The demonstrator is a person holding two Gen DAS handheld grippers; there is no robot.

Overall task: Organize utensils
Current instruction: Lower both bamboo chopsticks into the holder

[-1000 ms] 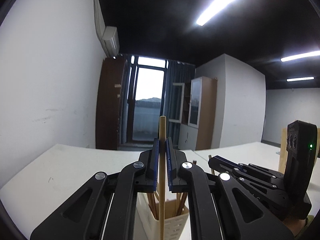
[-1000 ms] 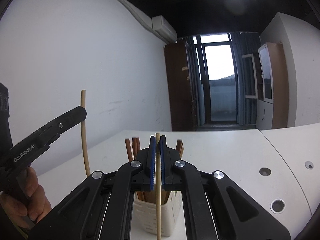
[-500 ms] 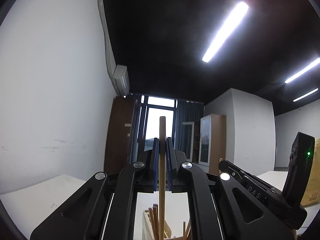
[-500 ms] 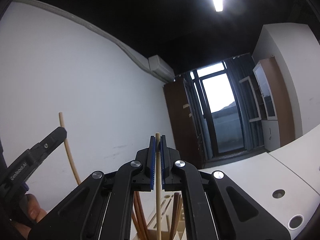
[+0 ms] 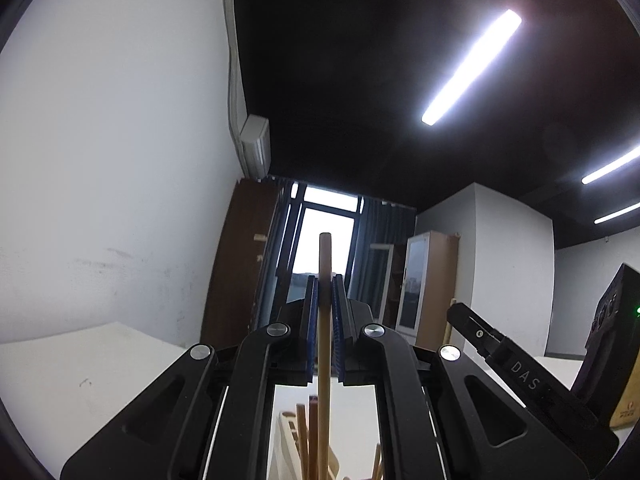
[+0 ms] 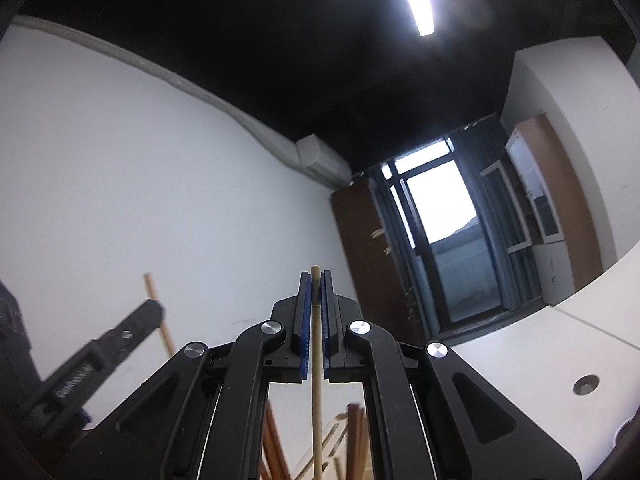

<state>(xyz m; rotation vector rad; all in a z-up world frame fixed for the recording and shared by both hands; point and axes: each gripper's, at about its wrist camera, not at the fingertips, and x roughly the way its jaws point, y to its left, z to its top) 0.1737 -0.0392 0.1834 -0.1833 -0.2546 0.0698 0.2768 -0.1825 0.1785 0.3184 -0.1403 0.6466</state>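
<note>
Wooden chopsticks stand clamped upright in both hand-held grippers above a white table. Seen from the left wrist, the left gripper has its blue pads closed on a pale chopstick, whose top pokes above the fingertips and whose shaft runs down toward a cream slotted utensil holder at the bottom edge, where darker brown chopsticks already stand. Seen from the right wrist, the right gripper is likewise closed on a thinner light chopstick, held vertical over the same holder and its reddish-brown chopsticks. Each gripper appears in the other's view, tilted upward: the right one at the left camera's right edge, the left one blurred at the right camera's lower left.
</note>
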